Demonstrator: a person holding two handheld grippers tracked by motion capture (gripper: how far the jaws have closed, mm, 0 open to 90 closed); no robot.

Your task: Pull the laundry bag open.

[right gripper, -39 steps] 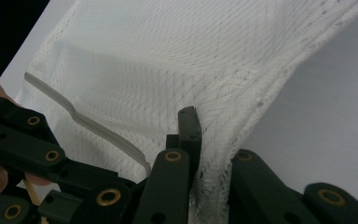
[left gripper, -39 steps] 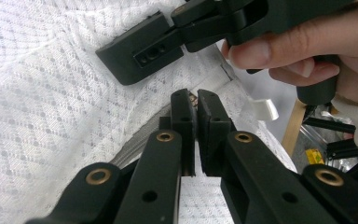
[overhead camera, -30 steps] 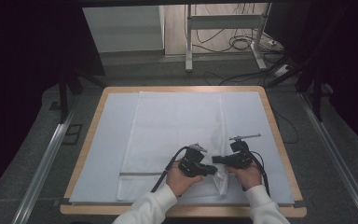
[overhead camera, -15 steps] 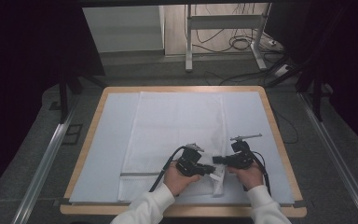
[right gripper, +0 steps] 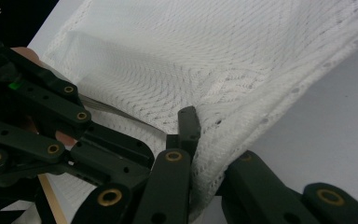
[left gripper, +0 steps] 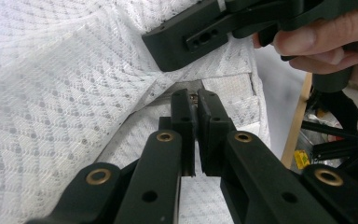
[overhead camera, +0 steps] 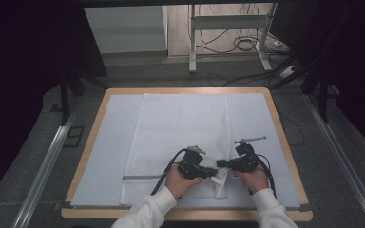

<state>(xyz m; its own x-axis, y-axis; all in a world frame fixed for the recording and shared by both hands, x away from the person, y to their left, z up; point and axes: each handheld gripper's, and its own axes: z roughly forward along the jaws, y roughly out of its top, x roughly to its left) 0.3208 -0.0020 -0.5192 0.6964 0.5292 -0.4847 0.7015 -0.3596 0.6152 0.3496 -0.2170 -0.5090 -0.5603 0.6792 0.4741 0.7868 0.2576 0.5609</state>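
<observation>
High view: nothing has shifted since a second ago; both hands parked at the white mesh bag's near corner.

Left gripper view: clamped on its zipper end.

Right gripper view: pinching mesh, ready to unzip.

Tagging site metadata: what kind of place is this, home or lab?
Likely a lab recording bench, not a home: a wood-edged table on a dark floor, metal rails alongside, loose cables behind, and a white mesh cloth laid flat.

White sleeves, black grippers with brass rivets.
</observation>
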